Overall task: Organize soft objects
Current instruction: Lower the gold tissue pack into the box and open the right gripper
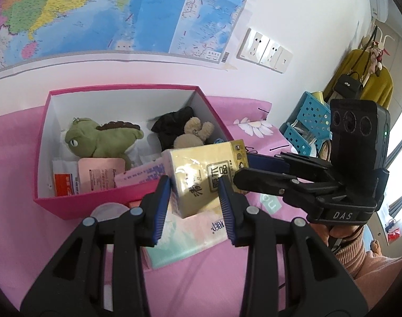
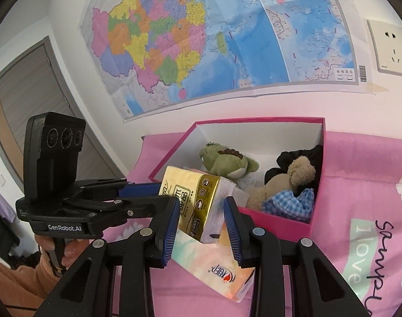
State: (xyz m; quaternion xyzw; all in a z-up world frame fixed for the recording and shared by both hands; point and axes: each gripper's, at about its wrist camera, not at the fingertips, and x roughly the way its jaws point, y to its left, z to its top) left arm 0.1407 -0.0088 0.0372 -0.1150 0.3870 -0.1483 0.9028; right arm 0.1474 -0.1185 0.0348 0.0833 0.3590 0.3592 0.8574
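Both grippers are holding one yellow tissue pack (image 1: 208,177) from opposite ends, lifted above the pink bedsheet (image 1: 42,237) just in front of the pink box (image 1: 95,198); the left gripper (image 1: 194,203) is clamping the pack's near end between its blue pads, its jaws partly closed against the soft wrapping; the right gripper (image 2: 201,218) is doing the same at the other end, its jaws pressing on the gold-printed end of the pack; in each wrist view the opposite gripper is reaching in from the side with its blue fingers against the pack. The pack is sitting tilted, hanging over a second, pastel tissue pack (image 2: 214,269) that is lying flat on the bedsheet beneath it. Inside the box a green plush dinosaur (image 1: 95,140) is lying at the left, a tan teddy bear (image 1: 193,134) is resting against dark cloth (image 1: 171,124) at the right, with blue checked fabric (image 2: 290,203) beside the bear and flat pink and white packets (image 1: 95,177) near the front wall. A map (image 2: 201,39) is hanging on the wall behind; a blue perforated basket (image 1: 309,124) is standing off to the right.
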